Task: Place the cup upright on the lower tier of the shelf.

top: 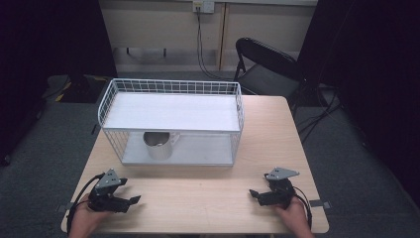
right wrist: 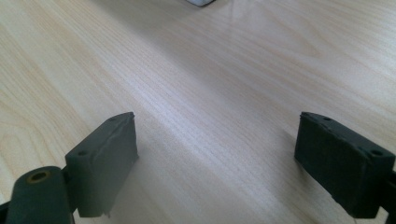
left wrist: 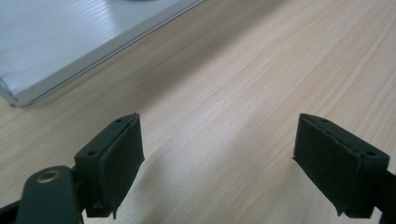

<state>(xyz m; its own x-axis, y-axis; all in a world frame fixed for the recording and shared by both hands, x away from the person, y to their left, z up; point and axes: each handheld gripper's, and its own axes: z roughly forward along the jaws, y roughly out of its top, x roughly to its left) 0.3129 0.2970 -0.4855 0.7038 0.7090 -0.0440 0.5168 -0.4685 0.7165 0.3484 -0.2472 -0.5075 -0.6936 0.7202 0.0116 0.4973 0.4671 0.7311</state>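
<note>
Gleaming metal cup (top: 157, 144) under wire shelf (top: 171, 111).

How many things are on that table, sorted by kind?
White wire racks: 1
Metal mugs: 1, on the rack's lower shelf
Hand-held grippers: 2, left gripper and right gripper, both with jaws open and holding nothing
Total: 4

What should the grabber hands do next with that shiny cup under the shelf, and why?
Probably the left gripper should move forward toward the metal cup. Both it and the right gripper rest open and empty near the table's front edge, while the cup sits on the wire rack's lower level, slightly nearer the left one.
</note>
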